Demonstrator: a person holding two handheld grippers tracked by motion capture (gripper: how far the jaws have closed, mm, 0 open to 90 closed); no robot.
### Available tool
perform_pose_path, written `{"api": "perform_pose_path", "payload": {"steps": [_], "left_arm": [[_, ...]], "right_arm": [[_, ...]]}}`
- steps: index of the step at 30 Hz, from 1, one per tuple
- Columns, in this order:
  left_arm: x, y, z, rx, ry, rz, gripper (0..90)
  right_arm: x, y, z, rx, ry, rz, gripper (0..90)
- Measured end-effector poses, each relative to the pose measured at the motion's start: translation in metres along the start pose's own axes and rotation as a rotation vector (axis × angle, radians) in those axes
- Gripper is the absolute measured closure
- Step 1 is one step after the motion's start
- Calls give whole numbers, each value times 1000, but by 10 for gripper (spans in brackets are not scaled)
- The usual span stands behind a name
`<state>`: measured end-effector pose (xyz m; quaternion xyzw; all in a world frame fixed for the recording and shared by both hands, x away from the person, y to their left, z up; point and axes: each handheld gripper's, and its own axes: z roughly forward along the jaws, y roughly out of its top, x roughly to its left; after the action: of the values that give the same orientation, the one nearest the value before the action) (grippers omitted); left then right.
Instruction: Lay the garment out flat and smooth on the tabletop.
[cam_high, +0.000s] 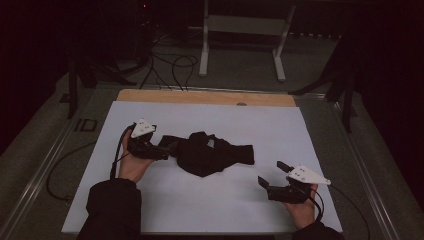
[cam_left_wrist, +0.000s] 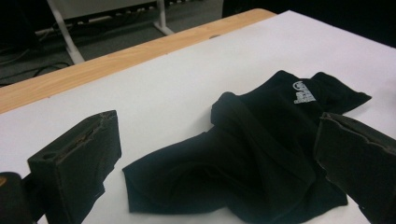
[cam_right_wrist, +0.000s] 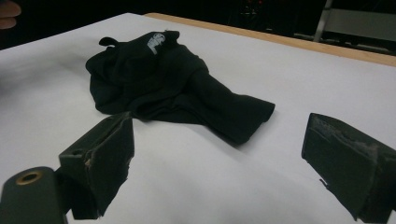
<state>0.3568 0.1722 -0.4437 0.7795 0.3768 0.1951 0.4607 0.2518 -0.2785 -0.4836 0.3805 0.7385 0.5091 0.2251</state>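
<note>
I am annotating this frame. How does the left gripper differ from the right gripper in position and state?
The left gripper sits at the black garment, its jaws open around the cloth's edge; the right gripper is apart from it, over bare white sheet. The left is farther from the person, the right nearer. Both are open.

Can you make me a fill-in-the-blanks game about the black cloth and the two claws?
1. The crumpled garment on the white sheet is ____ in colour.
2. The left claw sits at the garment's ____ end in the high view.
3. The right claw has its jaws ____ with nothing between them.
4. The print on the garment is ____.

Missing words: black; left; open; white
</note>
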Motion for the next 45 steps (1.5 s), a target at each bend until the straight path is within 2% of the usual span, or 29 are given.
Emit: {"api": "perform_pose_path", "payload": {"steps": [15, 23, 25, 27, 37, 45], "left_arm": [[10, 12, 41, 96, -5, -40, 64], [10, 17, 63, 128, 1, -74, 142], [10, 17, 63, 128, 1, -74, 146], [9, 18, 73, 153, -13, -94, 152], [1, 19, 103, 224, -51, -123, 198], [-1, 13, 119, 252, -90, -173, 285]], "right_arm": [[0, 0, 0, -2, 1, -3, 96], [0, 0, 0, -2, 2, -4, 96], [0, 0, 0, -1, 2, -4, 96], [0, 0, 0, 0, 3, -2, 96], [0, 0, 0, -1, 6, -3, 96], [-1, 0, 0, -1, 6, -2, 96]]}}
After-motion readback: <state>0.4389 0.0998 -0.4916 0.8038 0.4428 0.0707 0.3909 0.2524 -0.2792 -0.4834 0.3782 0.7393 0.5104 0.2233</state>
